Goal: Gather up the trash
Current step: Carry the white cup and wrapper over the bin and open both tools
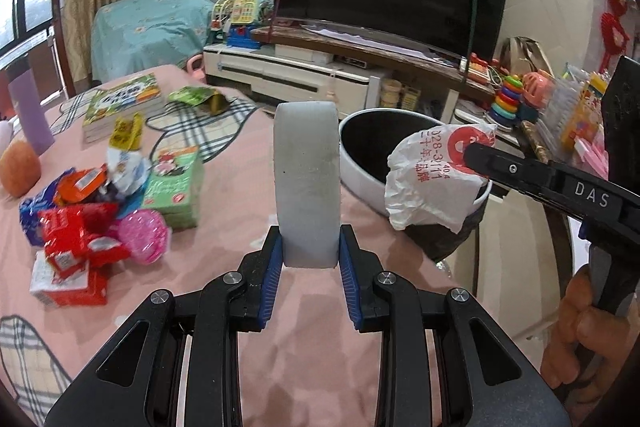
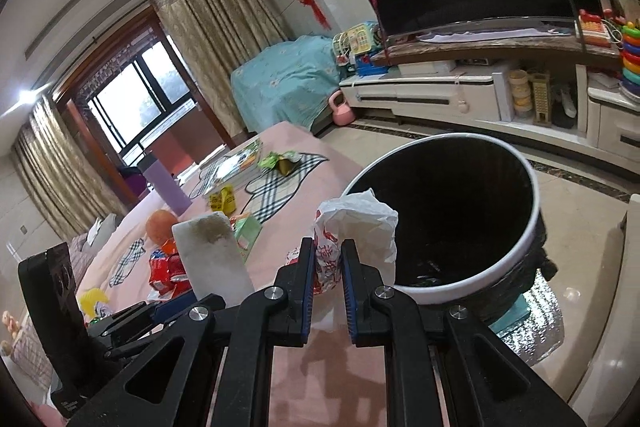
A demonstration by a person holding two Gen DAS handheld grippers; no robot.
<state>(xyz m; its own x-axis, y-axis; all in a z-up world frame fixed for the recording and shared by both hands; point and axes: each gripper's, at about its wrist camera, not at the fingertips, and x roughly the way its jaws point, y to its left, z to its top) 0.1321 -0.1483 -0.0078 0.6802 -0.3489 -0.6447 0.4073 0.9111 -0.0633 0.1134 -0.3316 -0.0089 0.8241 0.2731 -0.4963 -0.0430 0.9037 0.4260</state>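
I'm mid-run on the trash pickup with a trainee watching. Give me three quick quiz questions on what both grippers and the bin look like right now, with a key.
1. True or false: the left gripper is empty.
2. What does the right gripper hold? A) a green snack packet B) a crumpled white plastic bag C) an orange
3. Fill in: the trash bin has a white rim and a ____ liner.

Key:
1. False; its fingers clamp a grey-white foam block, held upright.
2. B; the bag, printed in red, sits beside the bin's rim.
3. Black.
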